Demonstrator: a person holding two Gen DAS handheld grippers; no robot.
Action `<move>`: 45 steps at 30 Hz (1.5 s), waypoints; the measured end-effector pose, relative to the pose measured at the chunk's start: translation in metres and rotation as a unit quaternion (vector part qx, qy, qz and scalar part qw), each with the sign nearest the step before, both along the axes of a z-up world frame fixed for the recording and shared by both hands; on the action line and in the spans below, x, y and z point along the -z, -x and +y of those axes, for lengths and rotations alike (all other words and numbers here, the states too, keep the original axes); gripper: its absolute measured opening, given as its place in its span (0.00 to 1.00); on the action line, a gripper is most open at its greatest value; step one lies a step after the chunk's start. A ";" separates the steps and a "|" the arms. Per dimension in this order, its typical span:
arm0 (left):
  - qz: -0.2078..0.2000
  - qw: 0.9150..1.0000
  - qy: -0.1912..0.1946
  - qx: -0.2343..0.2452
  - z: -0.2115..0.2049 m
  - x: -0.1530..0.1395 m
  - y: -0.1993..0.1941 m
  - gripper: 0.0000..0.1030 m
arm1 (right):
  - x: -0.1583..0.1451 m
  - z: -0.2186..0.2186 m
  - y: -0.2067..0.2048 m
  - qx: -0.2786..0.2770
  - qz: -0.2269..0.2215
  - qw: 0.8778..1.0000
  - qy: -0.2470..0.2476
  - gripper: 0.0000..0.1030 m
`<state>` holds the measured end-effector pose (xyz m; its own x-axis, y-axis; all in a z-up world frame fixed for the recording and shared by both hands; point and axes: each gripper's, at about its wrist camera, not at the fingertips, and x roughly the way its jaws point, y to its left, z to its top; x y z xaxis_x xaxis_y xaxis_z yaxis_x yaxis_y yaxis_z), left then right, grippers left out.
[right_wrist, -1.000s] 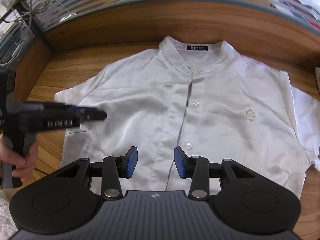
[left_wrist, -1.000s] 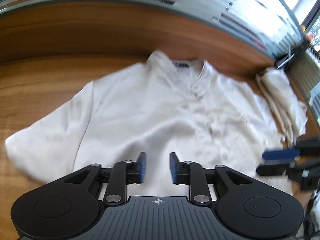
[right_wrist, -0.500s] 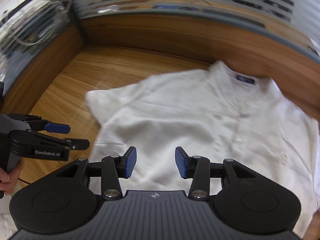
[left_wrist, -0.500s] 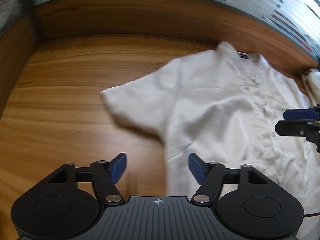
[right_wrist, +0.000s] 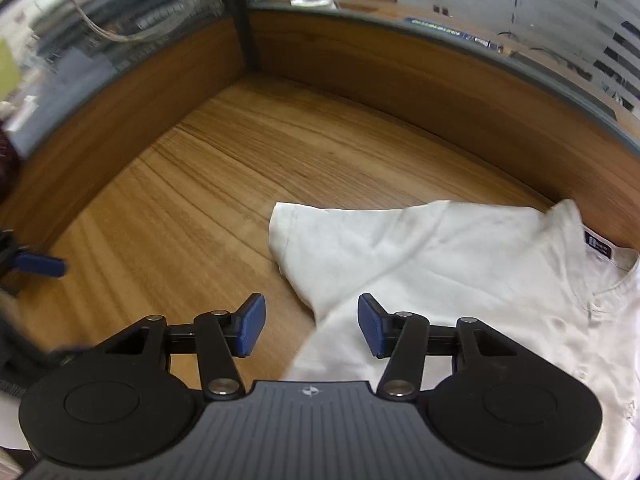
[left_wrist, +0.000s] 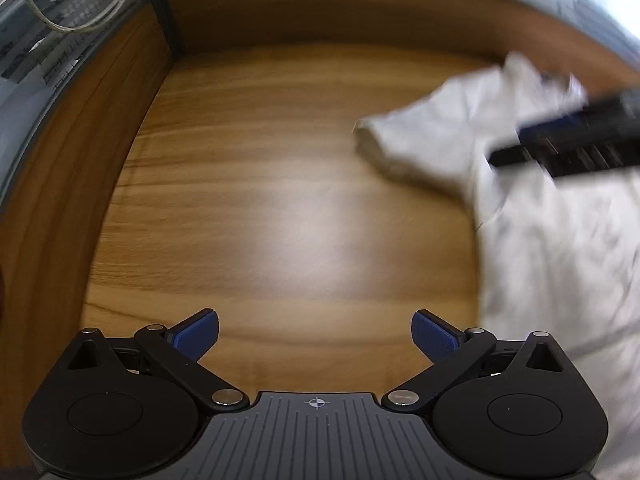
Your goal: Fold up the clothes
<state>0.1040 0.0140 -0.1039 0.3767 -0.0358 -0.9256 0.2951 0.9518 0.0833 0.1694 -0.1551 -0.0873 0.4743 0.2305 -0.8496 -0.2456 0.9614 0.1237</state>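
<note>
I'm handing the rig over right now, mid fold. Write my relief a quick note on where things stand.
Left gripper: jaws opening, nothing between them, over bare wooden table.
Right gripper: jaws opening, holding nothing, just off the sleeve edge.
White short-sleeved shirt: lies spread flat, front up, collar toward the back wall.
Done: no fold visible yet.
Left: fold the sleeves and sides in, then the body.

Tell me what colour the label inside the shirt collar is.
Dark navy, on the white short-sleeved shirt's collar label; clearest in the right wrist view.
</note>
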 end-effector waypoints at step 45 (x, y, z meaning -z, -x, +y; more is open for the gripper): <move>0.006 0.969 0.076 0.236 -0.041 0.001 -0.089 0.99 | 0.028 -0.039 0.042 0.211 0.026 0.976 0.042 0.21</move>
